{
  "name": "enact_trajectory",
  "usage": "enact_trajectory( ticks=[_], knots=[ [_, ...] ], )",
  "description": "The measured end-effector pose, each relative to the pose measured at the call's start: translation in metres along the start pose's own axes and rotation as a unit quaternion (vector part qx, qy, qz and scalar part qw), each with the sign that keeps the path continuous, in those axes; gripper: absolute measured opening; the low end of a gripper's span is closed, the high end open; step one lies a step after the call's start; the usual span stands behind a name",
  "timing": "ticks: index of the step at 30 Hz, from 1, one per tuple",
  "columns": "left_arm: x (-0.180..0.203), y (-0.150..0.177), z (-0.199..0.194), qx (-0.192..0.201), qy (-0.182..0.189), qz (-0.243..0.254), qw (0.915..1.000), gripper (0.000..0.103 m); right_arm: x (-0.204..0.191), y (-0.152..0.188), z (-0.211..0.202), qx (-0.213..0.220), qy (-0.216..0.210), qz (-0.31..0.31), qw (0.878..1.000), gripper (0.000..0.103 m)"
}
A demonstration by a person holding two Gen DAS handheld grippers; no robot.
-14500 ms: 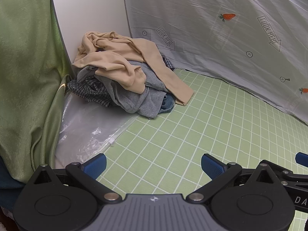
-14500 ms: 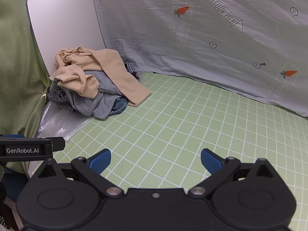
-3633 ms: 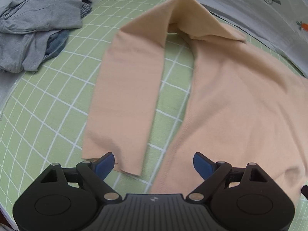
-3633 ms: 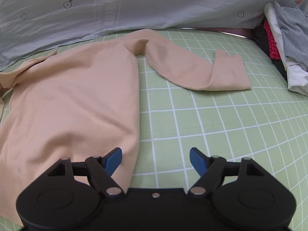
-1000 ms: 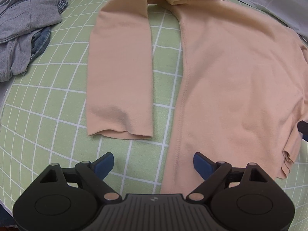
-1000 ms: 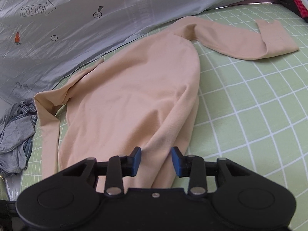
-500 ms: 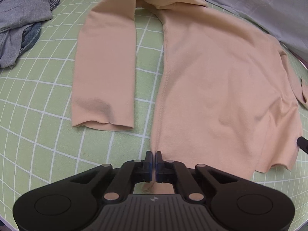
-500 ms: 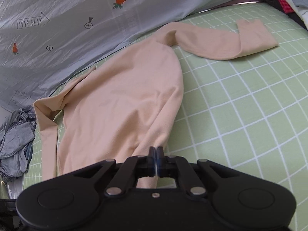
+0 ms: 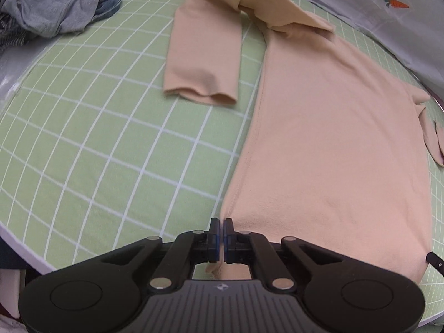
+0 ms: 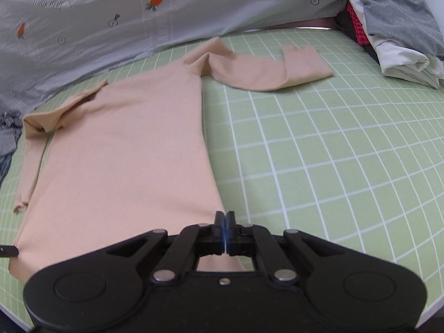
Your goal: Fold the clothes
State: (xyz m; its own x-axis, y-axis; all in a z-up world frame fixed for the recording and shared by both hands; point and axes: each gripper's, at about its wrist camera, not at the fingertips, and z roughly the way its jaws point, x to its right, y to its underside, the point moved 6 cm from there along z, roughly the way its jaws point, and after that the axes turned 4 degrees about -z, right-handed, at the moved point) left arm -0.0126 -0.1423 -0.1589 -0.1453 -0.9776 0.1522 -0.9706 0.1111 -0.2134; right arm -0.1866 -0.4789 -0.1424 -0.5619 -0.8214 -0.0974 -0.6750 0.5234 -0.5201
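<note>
A beige long-sleeved top (image 9: 327,138) (image 10: 122,149) lies spread flat on the green checked mat. My left gripper (image 9: 221,223) is shut on the hem at the garment's left bottom corner. My right gripper (image 10: 224,217) is shut on the hem at its right bottom corner. One sleeve (image 9: 202,55) lies folded down beside the body on the left. The other sleeve (image 10: 266,69) stretches out to the right with its cuff turned back. The fabric between the two corners looks pulled smooth.
A heap of unfolded grey and blue clothes (image 9: 55,11) sits at the far left. A stack of folded clothes (image 10: 394,27) sits at the far right. A grey sheet with carrot prints (image 10: 138,14) hangs behind. Bare green mat (image 10: 347,166) lies right of the top.
Both grippers, shut on the hem corners half a second ago, have drawn the hem toward me and apart. The body of the top now lies flatter and straighter.
</note>
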Motion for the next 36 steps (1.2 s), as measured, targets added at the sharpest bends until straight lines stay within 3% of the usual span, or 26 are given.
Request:
enact_trajectory(
  ticks=[4,5,6,8,10,11,14,26,30,33,35,36],
  knots=[
    [-0.006,0.005,-0.005,0.002,-0.021,-0.018,0.9996,0.012,0.002,-0.002,0.002,-0.005,0.002,-0.013,1.0,0.002],
    [-0.005,0.003,-0.007,0.009,-0.024,-0.015,0.9995,0.022,0.002,-0.002,0.003,-0.006,0.002,-0.016,1.0,0.008],
    [-0.003,0.001,-0.009,0.015,-0.028,-0.011,0.9994,0.032,0.003,-0.003,0.004,-0.008,0.002,-0.019,1.0,0.016],
    [0.004,-0.007,-0.012,0.032,-0.028,-0.005,0.9991,0.05,0.003,-0.004,0.005,-0.01,0.003,-0.025,1.0,0.056],
    [0.012,-0.018,-0.013,0.048,-0.034,0.006,0.9983,0.072,0.004,-0.004,0.006,-0.013,0.004,-0.031,0.999,0.072],
    [0.017,-0.024,-0.014,0.055,-0.04,0.012,0.9976,0.075,0.005,-0.013,0.01,-0.007,0.006,-0.028,1.0,0.085],
    [0.029,-0.044,-0.013,0.073,-0.057,0.031,0.9952,0.083,0.007,-0.043,0.025,0.015,0.014,-0.014,1.0,0.1],
    [0.087,-0.172,0.034,0.091,-0.073,0.105,0.9876,0.088,0.017,-0.165,0.085,0.102,0.044,0.044,0.993,0.103],
    [0.106,-0.208,0.058,0.1,-0.079,0.135,0.9825,0.088,0.016,-0.209,0.12,0.099,0.056,0.054,0.992,0.103],
    [0.114,-0.223,0.073,0.099,-0.079,0.142,0.9818,0.088,0.015,-0.225,0.142,0.081,0.041,0.066,0.994,0.103],
    [0.117,-0.23,0.08,0.1,-0.075,0.137,0.9827,0.087,0.015,-0.235,0.157,0.068,0.031,0.074,0.994,0.097],
    [0.117,-0.233,0.083,0.101,-0.073,0.127,0.984,0.081,0.014,-0.237,0.162,0.062,0.019,0.082,0.995,0.093]
  ],
)
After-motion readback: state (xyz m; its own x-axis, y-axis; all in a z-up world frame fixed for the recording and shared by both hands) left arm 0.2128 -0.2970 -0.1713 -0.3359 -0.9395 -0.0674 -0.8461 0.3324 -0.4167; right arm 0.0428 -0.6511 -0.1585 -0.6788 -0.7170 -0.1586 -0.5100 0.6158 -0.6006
